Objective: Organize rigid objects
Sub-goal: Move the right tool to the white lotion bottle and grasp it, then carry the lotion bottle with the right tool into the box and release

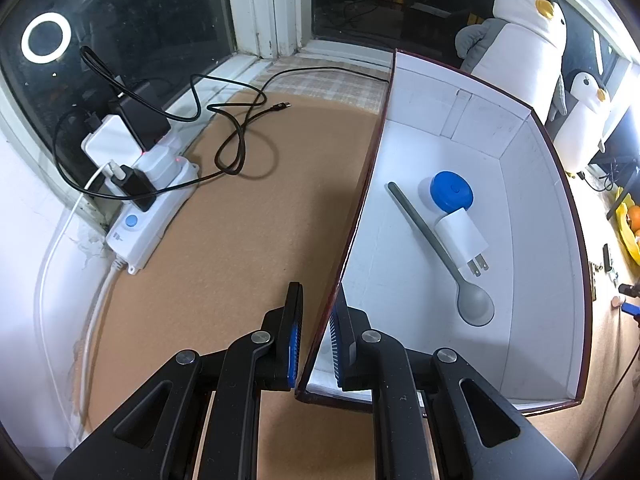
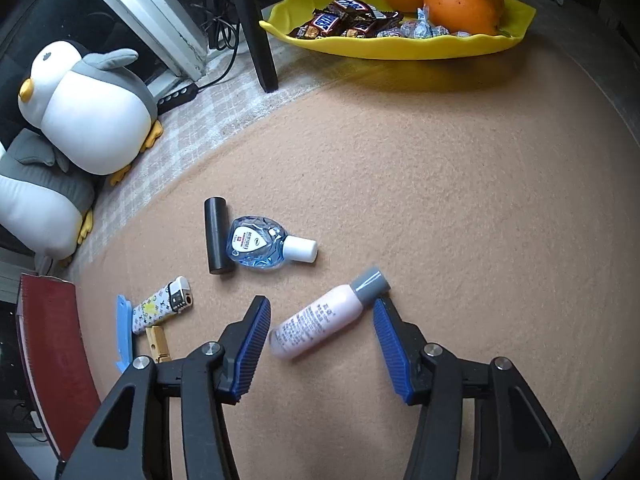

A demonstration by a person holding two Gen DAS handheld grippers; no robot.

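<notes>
A white cardboard box [image 1: 540, 184] with a dark red rim holds a grey spoon [image 1: 436, 248], a blue-lidded round tub [image 1: 451, 192] and a white plug adapter [image 1: 460, 240]. My left gripper [image 1: 317, 292] is shut on the box's left wall, one pad on each side. In the right wrist view a pink bottle [image 2: 320, 320] with a grey cap lies slantwise on the tan mat between the pads of my right gripper [image 2: 319, 304], which stand open close beside it. Further left lie a black cylinder [image 2: 218, 236], a clear blue bottle [image 2: 260, 246], a lighter [image 2: 162, 308], a blue clip [image 2: 124, 328] and a wooden clothespin [image 2: 158, 344].
A yellow dish [image 2: 400, 46] of oranges and candy stands at the back of the mat. Plush penguins [image 2: 92, 108] lean by the window. The box's red outer side [image 2: 52, 352] shows at the left. A power strip [image 1: 152, 204] and a black cable [image 1: 240, 132] lie left of the box.
</notes>
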